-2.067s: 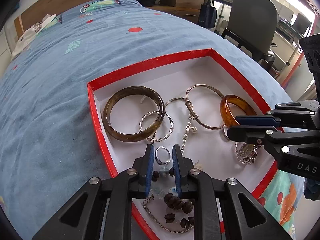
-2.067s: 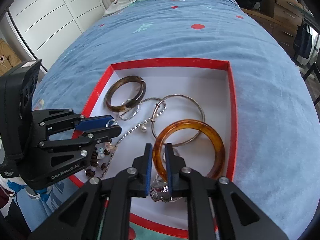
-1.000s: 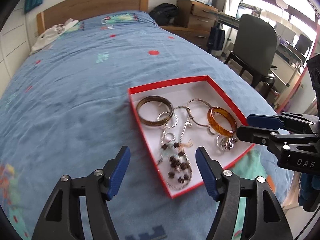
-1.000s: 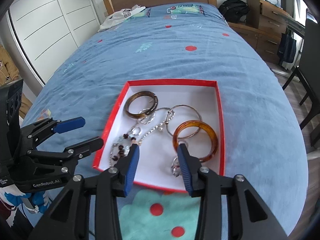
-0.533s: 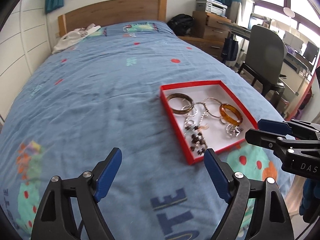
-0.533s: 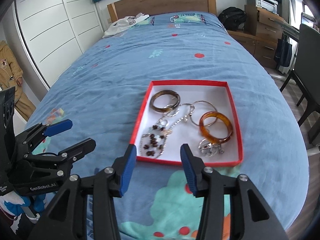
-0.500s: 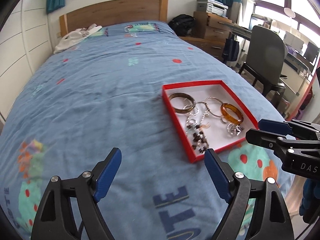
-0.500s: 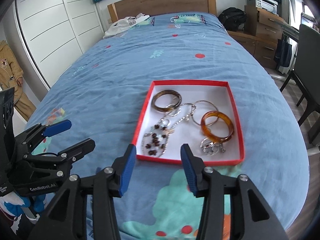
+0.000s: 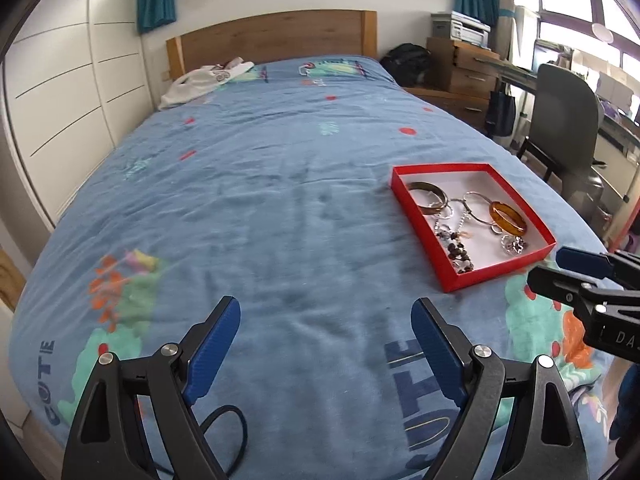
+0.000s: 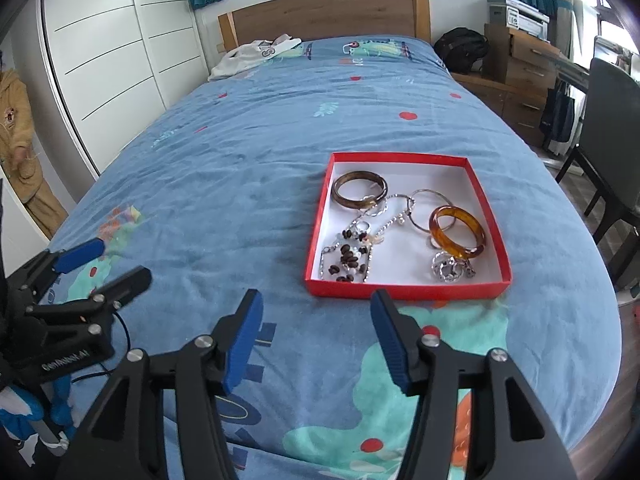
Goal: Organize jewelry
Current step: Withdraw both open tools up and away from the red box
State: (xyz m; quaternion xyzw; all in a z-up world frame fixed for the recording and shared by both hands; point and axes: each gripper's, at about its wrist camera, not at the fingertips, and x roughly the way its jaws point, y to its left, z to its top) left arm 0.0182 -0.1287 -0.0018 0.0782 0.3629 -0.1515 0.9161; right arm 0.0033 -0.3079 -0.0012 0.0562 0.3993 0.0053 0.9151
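Red box [image 10: 406,292] – amber bangle [image 10: 457,232] – blue bedspread [image 10: 248,168].

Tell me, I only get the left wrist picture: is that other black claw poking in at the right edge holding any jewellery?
Observer: No. In the right wrist view the right gripper is open over the blue patterned bedspread. Its jaws have just been opening, with nothing between them.
Operator: Anybody else in the room?
Observer: Yes, a person in mustard-yellow clothing stands beside the white wardrobe.
Operator: What's the sparkly lump in the box?
Observer: It looks like several linked silver rings, just this side of the amber translucent bangle in the red shallow cardboard box.
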